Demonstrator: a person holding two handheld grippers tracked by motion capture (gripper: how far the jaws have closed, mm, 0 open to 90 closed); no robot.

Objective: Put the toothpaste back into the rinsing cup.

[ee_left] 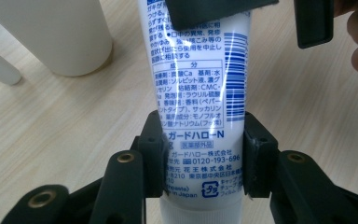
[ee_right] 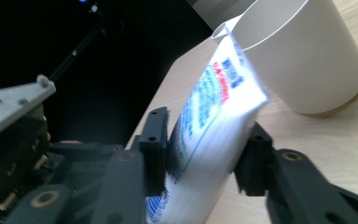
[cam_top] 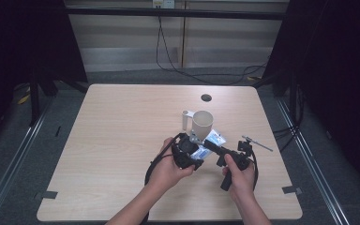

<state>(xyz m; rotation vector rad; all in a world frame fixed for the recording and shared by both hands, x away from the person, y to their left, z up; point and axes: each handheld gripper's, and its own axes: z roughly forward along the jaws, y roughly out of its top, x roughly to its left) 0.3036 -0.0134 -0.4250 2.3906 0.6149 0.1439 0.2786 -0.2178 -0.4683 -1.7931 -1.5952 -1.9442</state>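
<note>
1. Tube (ee_left: 193, 93): white toothpaste tube with blue print, held just above the desk (cam_top: 117, 140) between our two tools, just beside the cup (cam_top: 202, 123).
2. Left tool (ee_left: 200, 156): clenched on the tube near its cap end; both pads press the sides.
3. Right tool (ee_right: 207, 151): set around the crimped flat end of the tube. Its left pad touches; the right pad seems to meet the edge, so we judge it grasping the tube, though blur leaves some doubt.
4. Cup: cream, upright, open mouth, beyond the tube; a small white holder (cam_top: 186, 120) stands at its left.
5. Toothbrush-like stick (cam_top: 258, 143): lies on the desk to the right, apart from our hands.
6. Risk, squeeze: two tools pinching one soft tube could force paste toward the cap or buckle the body.
7. Risk, slip: the glossy crimped end may slide out of the right tool if we pull or twist unevenly.
8. Risk, knock: the cup stands close; a swing of the tube or right tool could tip it.
</note>
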